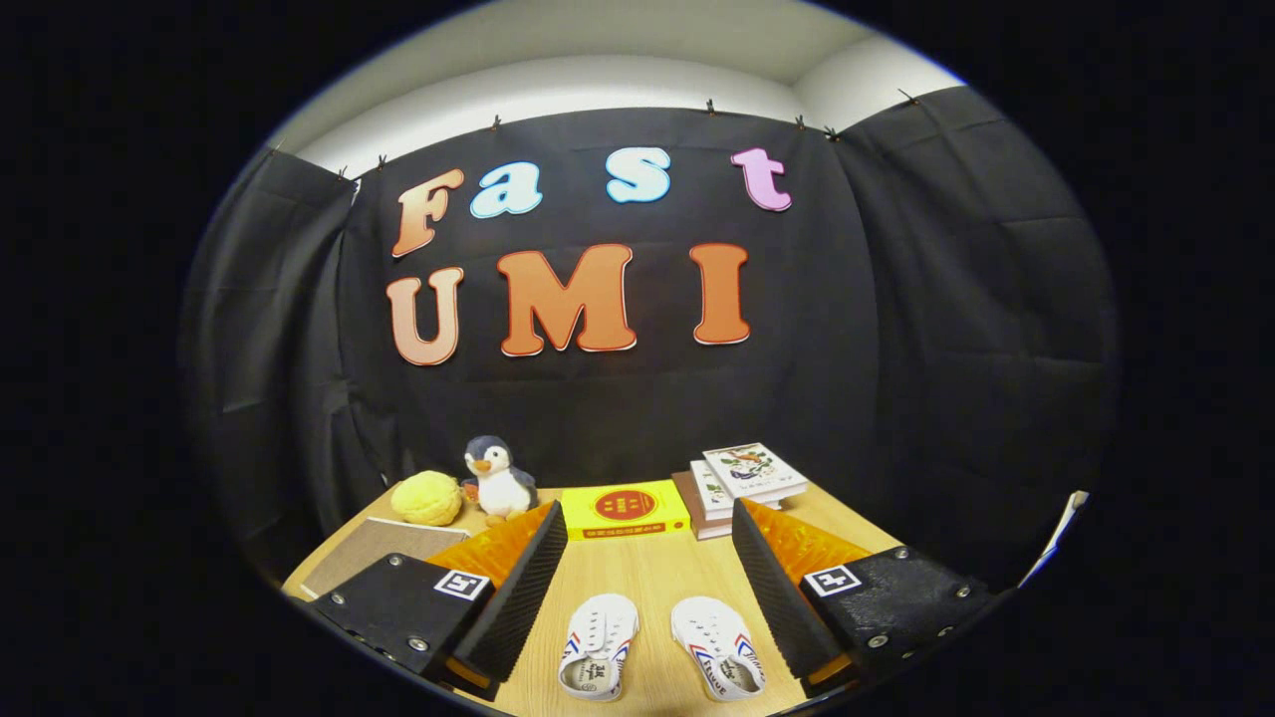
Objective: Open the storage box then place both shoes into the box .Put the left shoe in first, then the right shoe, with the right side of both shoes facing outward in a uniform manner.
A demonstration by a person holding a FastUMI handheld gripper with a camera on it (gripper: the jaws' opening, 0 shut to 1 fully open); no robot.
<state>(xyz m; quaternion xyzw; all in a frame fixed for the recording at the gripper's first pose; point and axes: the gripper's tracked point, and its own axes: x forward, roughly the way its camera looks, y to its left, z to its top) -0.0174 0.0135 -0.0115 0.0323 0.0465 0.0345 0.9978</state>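
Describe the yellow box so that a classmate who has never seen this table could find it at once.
On the wooden table, look beyond the open gripper and the two white shoes. The yellow box lies flat between the penguin plush and the stacked books; it alone carries a red circle.

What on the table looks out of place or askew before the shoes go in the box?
Nothing looks spilled or damaged. The two white shoes lie between the open gripper fingers, toes toward the yellow box, splayed slightly apart rather than parallel. The stack of books beyond the fingers is fanned, its top book turned askew.
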